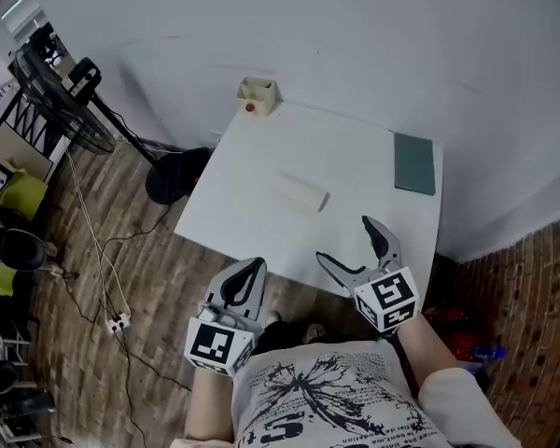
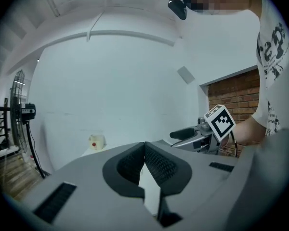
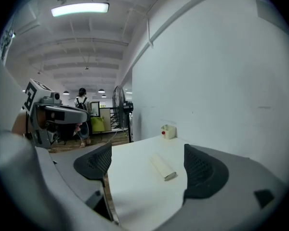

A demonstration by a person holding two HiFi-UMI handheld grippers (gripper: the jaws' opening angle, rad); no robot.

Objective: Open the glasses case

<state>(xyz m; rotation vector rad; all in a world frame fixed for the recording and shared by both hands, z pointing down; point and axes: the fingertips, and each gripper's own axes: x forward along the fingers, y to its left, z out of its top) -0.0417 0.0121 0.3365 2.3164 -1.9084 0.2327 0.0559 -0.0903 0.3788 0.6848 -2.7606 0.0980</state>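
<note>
while the cream oblong glasses case lies shut | left tool pressed together | right tool spread

head view: high, steeply down on table | gripper views: low by near edge, facing far wall | head+right share glasses case; all share table

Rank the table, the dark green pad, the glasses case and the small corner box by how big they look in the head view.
1. table
2. dark green pad
3. small corner box and glasses case: they look about alike, and the box sits farther from the camera, so I won't rank them.
</note>
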